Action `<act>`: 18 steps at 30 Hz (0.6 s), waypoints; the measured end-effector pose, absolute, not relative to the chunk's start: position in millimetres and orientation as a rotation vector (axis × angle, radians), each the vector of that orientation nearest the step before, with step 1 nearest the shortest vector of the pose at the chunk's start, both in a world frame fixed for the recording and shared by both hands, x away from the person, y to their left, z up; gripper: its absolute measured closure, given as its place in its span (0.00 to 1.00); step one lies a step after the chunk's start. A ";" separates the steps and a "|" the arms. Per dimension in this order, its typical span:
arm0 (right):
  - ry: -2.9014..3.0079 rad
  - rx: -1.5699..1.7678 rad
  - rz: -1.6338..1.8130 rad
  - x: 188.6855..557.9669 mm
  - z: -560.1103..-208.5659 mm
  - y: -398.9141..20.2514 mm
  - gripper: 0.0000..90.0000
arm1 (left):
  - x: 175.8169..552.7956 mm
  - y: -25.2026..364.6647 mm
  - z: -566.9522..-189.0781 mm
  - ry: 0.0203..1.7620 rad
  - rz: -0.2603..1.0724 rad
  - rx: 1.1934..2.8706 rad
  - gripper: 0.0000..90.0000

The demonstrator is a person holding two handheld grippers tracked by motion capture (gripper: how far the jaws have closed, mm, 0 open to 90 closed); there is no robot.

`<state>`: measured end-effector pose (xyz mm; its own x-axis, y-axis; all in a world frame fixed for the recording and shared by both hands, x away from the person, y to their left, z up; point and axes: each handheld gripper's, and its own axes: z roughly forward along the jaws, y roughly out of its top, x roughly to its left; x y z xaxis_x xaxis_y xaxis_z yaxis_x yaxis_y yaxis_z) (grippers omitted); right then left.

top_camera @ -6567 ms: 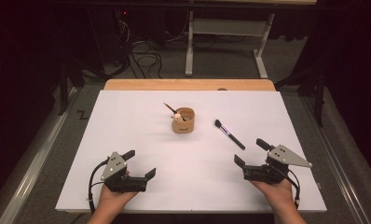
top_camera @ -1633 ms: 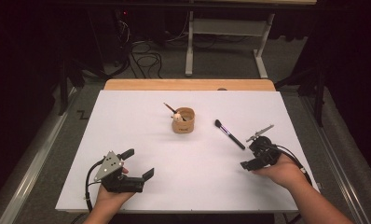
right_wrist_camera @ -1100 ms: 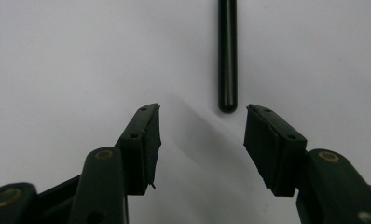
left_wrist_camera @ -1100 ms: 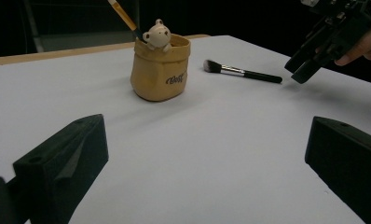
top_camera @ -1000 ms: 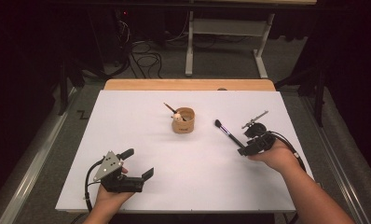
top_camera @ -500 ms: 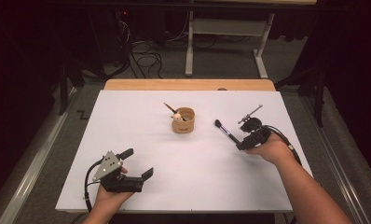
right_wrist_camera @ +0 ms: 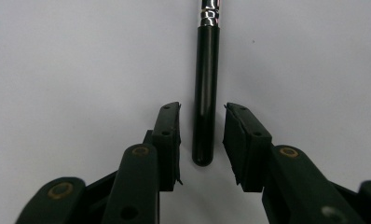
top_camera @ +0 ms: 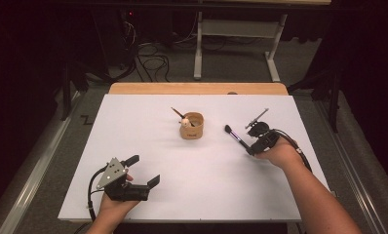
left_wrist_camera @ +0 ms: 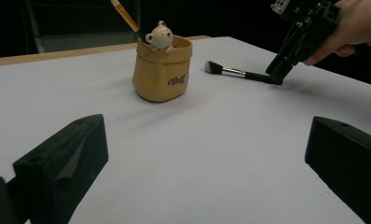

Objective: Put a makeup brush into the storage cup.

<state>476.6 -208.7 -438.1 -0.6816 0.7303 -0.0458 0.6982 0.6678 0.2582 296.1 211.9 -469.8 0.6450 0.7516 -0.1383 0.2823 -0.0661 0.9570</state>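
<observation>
Right gripper (right_wrist_camera: 201, 142) straddles the handle end of the makeup brush (right_wrist_camera: 206, 88), jaws just closing but pads not yet pressing; we judge the pickup unfinished. We find the brush flat on the worktop (top_camera: 148, 122), right of the bear pot (top_camera: 192, 126), while the left gripper (top_camera: 142, 170) rests open, well short of the pot.

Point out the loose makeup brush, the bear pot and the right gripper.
makeup brush (right_wrist_camera: 206, 84), right gripper view, on its black handle.
bear pot (left_wrist_camera: 161, 74), left gripper view, on its tan front wall.
right gripper (right_wrist_camera: 202, 144), right gripper view, midway between its fingertips.
</observation>
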 end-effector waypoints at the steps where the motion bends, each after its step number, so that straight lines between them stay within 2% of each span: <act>1: 2.738 1.180 0.330 477.1 -438.5 -208.8 0.76 | 296.2 211.8 -469.9 0.864 0.478 1.642 0.00; 9: 2.750 1.160 0.303 479.6 -441.4 -209.0 0.82 | 296.3 211.8 -470.1 0.865 0.478 1.643 0.00; 18: 2.772 1.146 0.289 481.0 -445.3 -207.4 0.82 | 296.2 212.1 -470.1 0.866 0.478 1.642 0.00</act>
<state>481.0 -207.4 -445.3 -0.7039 0.7088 -0.0452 0.6843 0.6939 0.2242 296.2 212.1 -470.1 0.6433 0.7529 -0.1387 0.2834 -0.0659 0.9567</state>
